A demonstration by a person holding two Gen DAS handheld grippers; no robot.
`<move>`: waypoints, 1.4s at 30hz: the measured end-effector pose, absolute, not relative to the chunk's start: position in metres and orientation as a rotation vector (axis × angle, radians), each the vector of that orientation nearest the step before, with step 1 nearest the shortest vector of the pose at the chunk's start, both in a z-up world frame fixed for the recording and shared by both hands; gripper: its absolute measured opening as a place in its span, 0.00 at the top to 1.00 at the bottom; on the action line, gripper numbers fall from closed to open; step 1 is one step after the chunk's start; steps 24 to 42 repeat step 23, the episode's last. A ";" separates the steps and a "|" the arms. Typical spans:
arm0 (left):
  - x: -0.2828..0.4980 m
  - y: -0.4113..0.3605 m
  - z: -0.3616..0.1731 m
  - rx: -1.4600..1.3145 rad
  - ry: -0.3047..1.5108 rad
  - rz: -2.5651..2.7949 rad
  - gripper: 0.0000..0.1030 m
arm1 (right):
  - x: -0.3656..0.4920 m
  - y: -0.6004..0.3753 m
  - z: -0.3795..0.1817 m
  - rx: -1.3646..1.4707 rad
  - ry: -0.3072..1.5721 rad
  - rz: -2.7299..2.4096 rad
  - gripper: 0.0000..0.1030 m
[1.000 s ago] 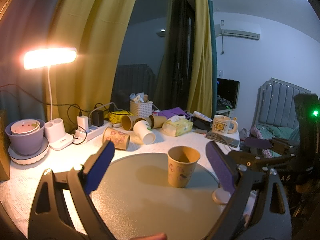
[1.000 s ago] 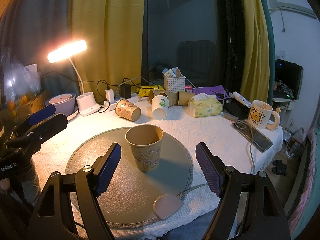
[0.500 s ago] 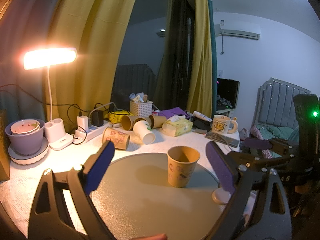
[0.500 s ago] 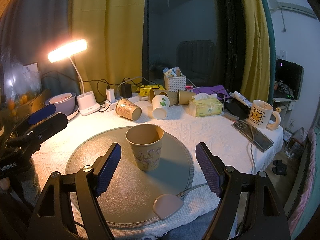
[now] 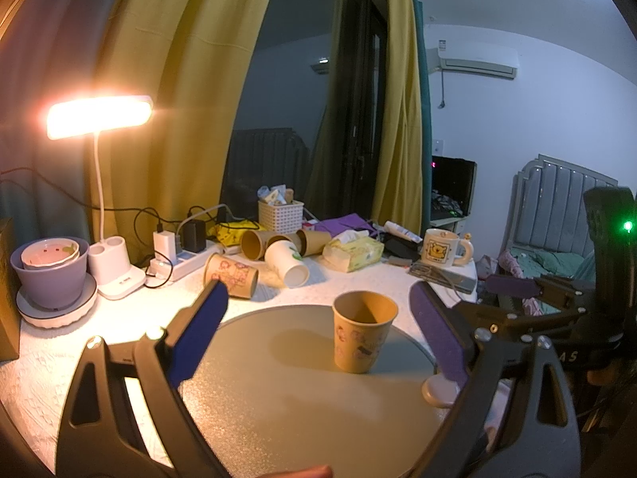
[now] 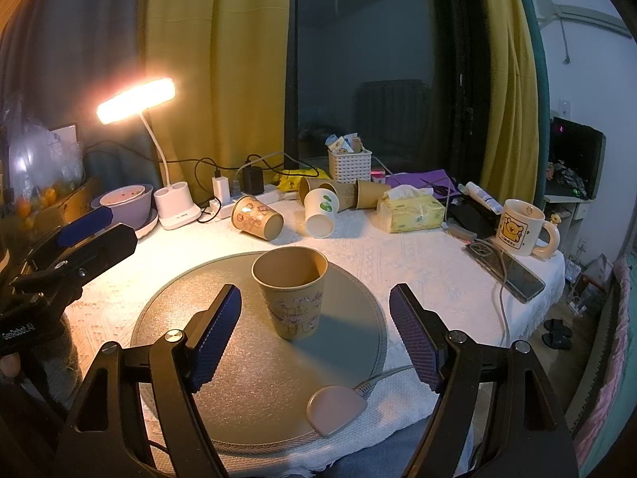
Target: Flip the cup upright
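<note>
Nothing moved, tapered paper cup (image 6: 292, 292) upright, pebbled round mat (image 6: 247, 378)

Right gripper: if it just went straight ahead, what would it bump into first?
Probably the cup. It stands upright on the round mat, right between the open fingers of the right gripper and just ahead of them.

Each claw is a black frame with triangular cut-outs in its arms, silver round-head screws at the joints, and two long fingers faced with dark blue, finely ribbed pads. The left claw (image 5: 318, 326) shows its pads (image 5: 197, 332) smooth and matte in the lamp glow; the right claw (image 6: 314, 334) shows pads (image 6: 215, 338) with a clear grid texture. White lettering marks the black body of the left unit. A green light glows on the right unit's housing.
</note>
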State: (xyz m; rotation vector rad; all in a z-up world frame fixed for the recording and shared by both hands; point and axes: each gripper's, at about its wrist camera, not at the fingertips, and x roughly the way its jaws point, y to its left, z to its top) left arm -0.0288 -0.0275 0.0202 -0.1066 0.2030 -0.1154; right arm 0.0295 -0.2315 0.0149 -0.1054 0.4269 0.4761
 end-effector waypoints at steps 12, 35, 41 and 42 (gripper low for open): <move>-0.029 -0.027 0.020 -0.106 0.203 -0.117 0.09 | 0.030 -0.232 0.015 -0.105 0.430 0.476 0.23; -0.032 -0.027 0.016 -0.112 0.190 -0.106 0.09 | 0.030 -0.231 0.015 -0.107 0.430 0.476 0.23; -0.032 -0.027 0.016 -0.112 0.190 -0.106 0.09 | 0.030 -0.231 0.015 -0.107 0.430 0.476 0.23; -0.032 -0.027 0.016 -0.112 0.190 -0.106 0.09 | 0.030 -0.231 0.015 -0.107 0.430 0.476 0.23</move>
